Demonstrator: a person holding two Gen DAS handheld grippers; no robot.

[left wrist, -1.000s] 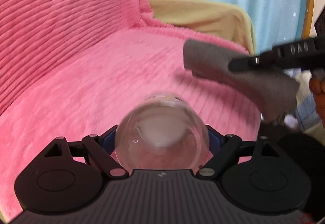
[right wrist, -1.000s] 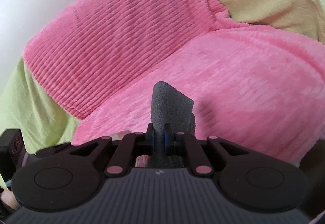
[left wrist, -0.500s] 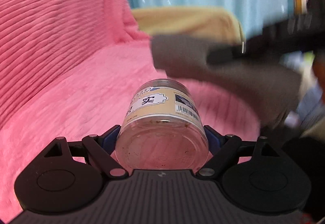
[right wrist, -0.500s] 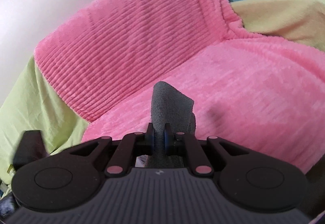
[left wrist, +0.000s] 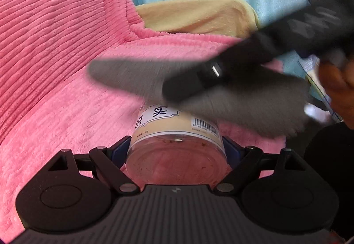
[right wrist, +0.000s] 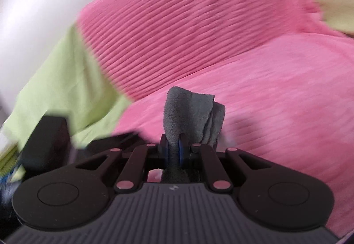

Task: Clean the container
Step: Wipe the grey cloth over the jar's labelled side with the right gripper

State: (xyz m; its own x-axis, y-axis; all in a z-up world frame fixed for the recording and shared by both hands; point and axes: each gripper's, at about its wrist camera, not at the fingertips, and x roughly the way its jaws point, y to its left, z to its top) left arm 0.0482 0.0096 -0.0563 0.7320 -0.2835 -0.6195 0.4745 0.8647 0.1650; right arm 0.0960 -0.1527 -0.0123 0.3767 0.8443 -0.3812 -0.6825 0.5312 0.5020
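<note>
Left wrist view: the left gripper (left wrist: pixel 176 153) clamps a clear jar (left wrist: pixel 177 144) low in the middle of the frame, base toward the camera, specks of dirt showing through the bottom. A grey cloth (left wrist: pixel 232 97), blurred, crosses the jar's far end from the right, pinched by the right gripper (left wrist: pixel 177 91), over a pink blanket (left wrist: pixel 55 55). A yellow cushion (left wrist: pixel 194 13) sits at the upper middle.

Right wrist view: the right gripper (right wrist: pixel 174 148) is closed on the folded cloth (right wrist: pixel 190 115), which sticks up at centre; the jar is not visible here.

To wipe well, I would hold the jar steady, press the cloth flat against it, and turn the jar to reach all sides.
</note>
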